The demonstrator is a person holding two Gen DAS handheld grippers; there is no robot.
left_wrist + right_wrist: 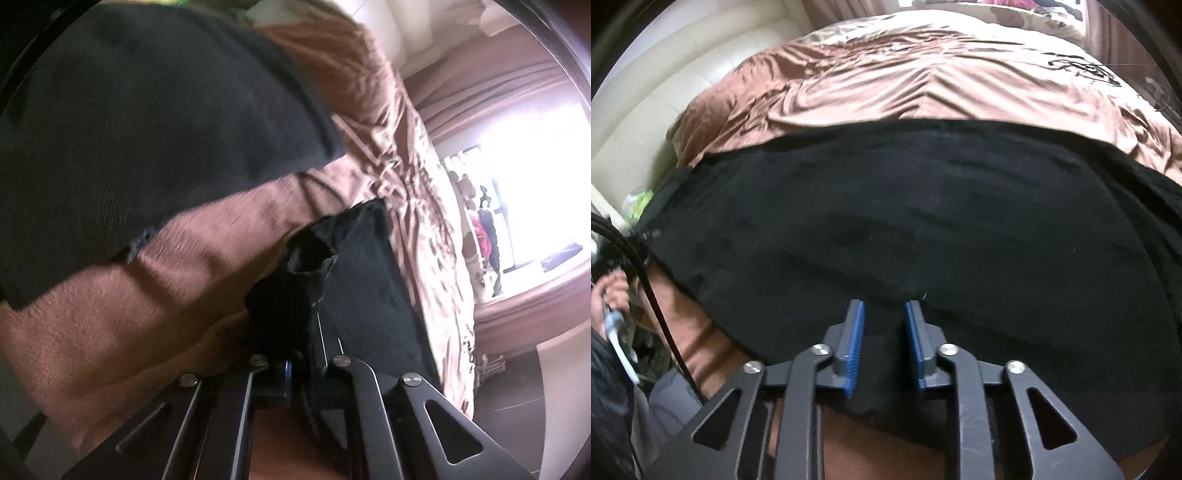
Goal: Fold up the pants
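Observation:
The black pants (905, 206) lie spread across a brown bed cover (923, 85). My right gripper (884, 306) is partly open, its blue pads (855, 343) standing on either side of the near edge of the pants, with black cloth between them. In the left wrist view the pants (147, 129) fill the upper left. My left gripper (317, 295) is shut on a bunched end of the pants (354, 280), lifted above the cover; the cloth hides its fingertips.
The brown cover (166, 295) runs to a patterned bed edge (443, 277) on the right. A bright window and curtains (517, 184) lie beyond. A white padded headboard (683, 85) is at the left. A black cable (646, 280) and a hand (613, 291) are at far left.

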